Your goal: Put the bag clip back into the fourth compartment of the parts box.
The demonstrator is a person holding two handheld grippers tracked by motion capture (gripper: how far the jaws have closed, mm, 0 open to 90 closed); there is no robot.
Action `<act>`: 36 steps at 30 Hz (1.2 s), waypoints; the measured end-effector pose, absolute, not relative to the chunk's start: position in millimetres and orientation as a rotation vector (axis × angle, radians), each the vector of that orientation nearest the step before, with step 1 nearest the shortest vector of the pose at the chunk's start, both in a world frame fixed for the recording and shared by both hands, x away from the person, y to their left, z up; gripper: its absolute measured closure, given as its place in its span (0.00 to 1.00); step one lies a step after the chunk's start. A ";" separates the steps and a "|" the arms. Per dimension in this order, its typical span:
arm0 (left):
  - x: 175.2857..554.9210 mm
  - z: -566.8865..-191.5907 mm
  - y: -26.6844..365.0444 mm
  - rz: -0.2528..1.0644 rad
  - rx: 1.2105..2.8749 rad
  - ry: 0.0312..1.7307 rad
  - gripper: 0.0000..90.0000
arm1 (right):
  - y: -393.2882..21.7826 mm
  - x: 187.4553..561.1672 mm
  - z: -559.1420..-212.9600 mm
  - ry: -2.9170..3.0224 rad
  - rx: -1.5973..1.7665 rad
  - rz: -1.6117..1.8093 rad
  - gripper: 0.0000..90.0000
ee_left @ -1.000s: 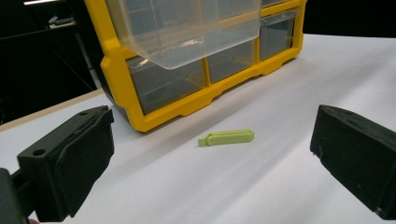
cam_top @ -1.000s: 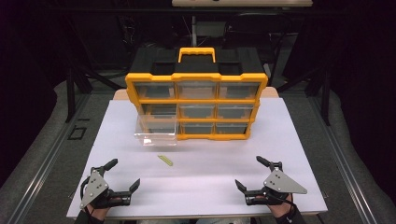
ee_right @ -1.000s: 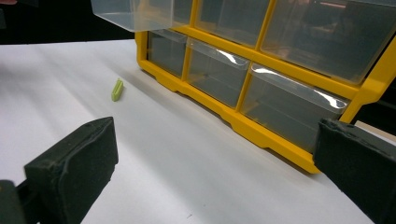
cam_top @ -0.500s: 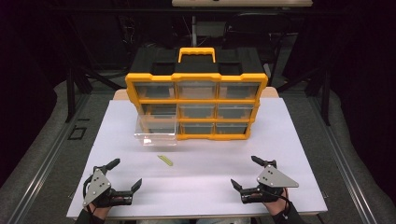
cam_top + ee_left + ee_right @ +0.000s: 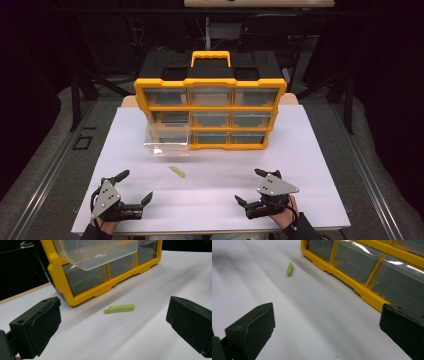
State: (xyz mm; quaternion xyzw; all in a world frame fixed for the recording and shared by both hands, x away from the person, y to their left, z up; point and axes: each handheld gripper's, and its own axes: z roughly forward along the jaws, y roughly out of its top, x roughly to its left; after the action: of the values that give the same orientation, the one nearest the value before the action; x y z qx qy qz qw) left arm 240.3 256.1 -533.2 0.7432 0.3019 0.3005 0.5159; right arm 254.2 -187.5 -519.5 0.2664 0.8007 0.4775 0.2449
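A yellow organiser [image 5: 210, 112] with clear drawers stands at the back of the white table [image 5: 310, 165]. Its middle-left drawer [image 5: 167, 140] is pulled out and looks bare inside. A small light-green clip [image 5: 176, 171] lies flat on the table in front of that drawer; it shows too in the left gripper view [image 5: 119, 308] and the right gripper view [image 5: 289, 269]. My left gripper [image 5: 135, 186] rests near the front left edge, open, nothing between its jaws. My right gripper [image 5: 251, 186] stands open at the front right, angled toward the clip.
The organiser's black top carries a yellow handle [image 5: 210, 55]. Dark frame posts [image 5: 75, 95] stand left and right beyond the table. Grey floor [image 5: 40, 165] surrounds it. Bare white surface lies between the two grippers.
My right gripper has shifted left and slightly forward, toward the table's middle. The left gripper, the clip and the drawer have not moved.
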 end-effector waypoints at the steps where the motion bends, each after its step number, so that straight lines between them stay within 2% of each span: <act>1: 240.4 -533.6 255.4 0.718 1.782 0.728 0.00 | -185.5 255.0 -519.7 2.197 0.727 1.296 0.00; 36: 241.0 -533.5 255.4 0.708 1.814 0.724 0.00 | -102.1 286.8 -536.2 2.428 0.658 1.261 0.00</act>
State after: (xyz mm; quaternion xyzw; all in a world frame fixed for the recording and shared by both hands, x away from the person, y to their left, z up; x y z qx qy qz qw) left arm 241.0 255.4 -533.5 0.7524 0.3003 0.2936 0.5076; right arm 286.8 -102.1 -536.2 0.2306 0.8513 0.4422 0.1631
